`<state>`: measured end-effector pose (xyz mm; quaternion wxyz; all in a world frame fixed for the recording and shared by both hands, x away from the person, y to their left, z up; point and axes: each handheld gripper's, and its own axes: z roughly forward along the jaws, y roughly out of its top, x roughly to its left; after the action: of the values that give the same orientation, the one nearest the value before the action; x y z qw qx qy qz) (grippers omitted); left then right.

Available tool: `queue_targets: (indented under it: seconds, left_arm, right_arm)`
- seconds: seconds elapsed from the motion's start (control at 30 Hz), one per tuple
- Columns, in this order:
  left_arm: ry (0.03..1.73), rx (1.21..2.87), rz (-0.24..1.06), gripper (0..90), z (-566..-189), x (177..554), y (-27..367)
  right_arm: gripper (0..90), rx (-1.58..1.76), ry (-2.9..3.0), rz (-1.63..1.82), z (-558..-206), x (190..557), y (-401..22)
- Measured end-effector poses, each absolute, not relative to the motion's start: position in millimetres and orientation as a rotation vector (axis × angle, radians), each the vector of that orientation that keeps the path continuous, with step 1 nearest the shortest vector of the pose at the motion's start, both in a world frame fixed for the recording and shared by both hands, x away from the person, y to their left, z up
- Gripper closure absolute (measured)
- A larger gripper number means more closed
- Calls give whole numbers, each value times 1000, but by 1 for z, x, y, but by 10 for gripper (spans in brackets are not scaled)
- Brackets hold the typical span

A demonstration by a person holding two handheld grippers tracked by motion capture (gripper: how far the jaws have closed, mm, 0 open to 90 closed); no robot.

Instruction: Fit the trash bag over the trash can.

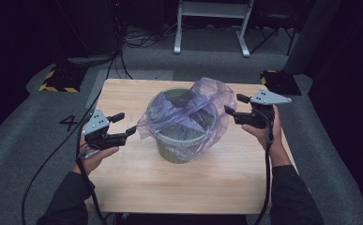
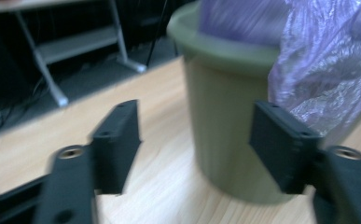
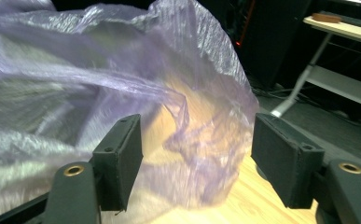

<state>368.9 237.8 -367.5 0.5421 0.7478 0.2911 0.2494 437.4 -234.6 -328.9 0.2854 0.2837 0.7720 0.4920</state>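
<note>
Your left tongs (image 1: 124, 124) & right tongs (image 1: 236, 104) hang spread, gripping nothing. Purple bag (image 1: 202, 101) drapes the green bin (image 1: 179, 149) on the bench (image 1: 226, 178) btwn them.

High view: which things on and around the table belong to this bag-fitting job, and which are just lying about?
In the job:
- olive-green plastic bin
- translucent purple plastic bag
- left gripper
- right gripper

Lying about:
- white metal-framed stand
- two yellow-and-black striped floor blocks
- floor cables
</note>
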Motion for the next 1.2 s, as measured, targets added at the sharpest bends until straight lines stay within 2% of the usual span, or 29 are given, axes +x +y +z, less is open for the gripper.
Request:
queue_targets:
  seconds: [0.23, 0.5, 0.67, 0.87, 1.07, 1.2]
  left_arm:
    - [551, 1814, 684, 248, -327, 351, 207]
    - [671, 1783, 693, 246, -331, 349, 242]
    - [613, 1741, 662, 219, -323, 333, 248]
    - [486, 1773, 622, 203, -307, 314, 211]
    - [422, 1894, 637, 206, -314, 317, 158]
    - [426, 1978, 663, 282, -318, 327, 129]
  right_arm:
    - [309, 782, 2062, 1318, -333, 427, -242]
    - [327, 690, 2112, 1398, -335, 401, -237]
    - [320, 652, 2139, 1378, -337, 389, -227]
    - [318, 661, 2153, 1348, -345, 381, -218]
    - [305, 692, 2145, 1329, -354, 378, -216]
    - [295, 697, 2148, 1317, -358, 377, -214]
